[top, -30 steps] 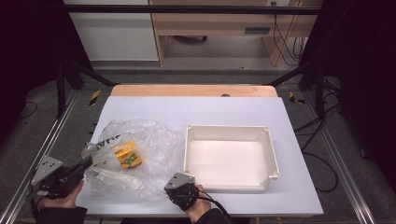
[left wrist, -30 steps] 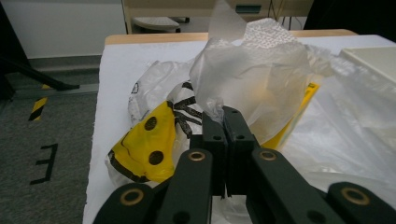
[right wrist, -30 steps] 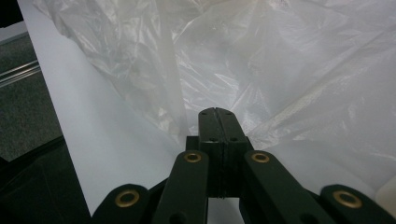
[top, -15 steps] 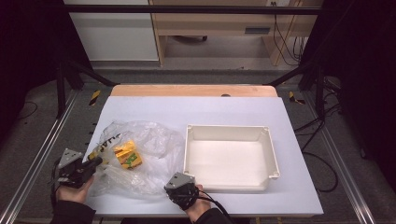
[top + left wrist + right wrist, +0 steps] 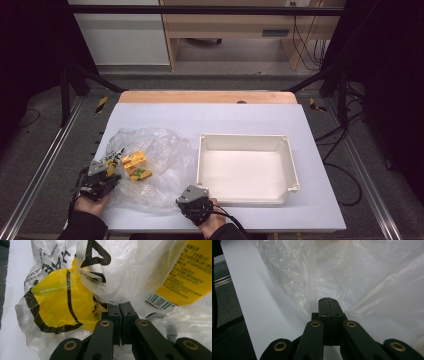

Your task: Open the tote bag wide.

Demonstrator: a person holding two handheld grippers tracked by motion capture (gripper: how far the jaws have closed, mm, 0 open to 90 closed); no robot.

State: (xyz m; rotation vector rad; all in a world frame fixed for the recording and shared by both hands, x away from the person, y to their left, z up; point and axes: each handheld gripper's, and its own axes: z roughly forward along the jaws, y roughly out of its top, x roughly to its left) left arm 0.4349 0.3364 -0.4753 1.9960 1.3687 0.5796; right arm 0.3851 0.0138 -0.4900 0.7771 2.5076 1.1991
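A crumpled clear plastic bag [image 5: 159, 175] lies on the white table's left half, with yellow packets [image 5: 134, 160] inside. My left gripper [image 5: 113, 169] is at the bag's left edge, jaws shut, with the film bunched right at the tips. Its own view shows the shut left gripper [image 5: 120, 305] against the film, a yellow and black printed patch [image 5: 60, 305] and a yellow label with a barcode [image 5: 185, 272]. My right gripper [image 5: 191, 191] sits at the bag's near right corner. In its view the right gripper [image 5: 327, 300] is shut, and a taut fold of film [image 5: 313, 277] rises from its tips.
An empty white tray [image 5: 240, 136] stands just right of the bag, close to my right gripper. A wooden strip [image 5: 207, 97] runs along the table's far edge. Metal frame rails [image 5: 40, 175] flank the table.
My left gripper has moved right and down, from off the table's left edge to the bag's left side. The bag's left part has shifted with it. The right gripper has stayed put.
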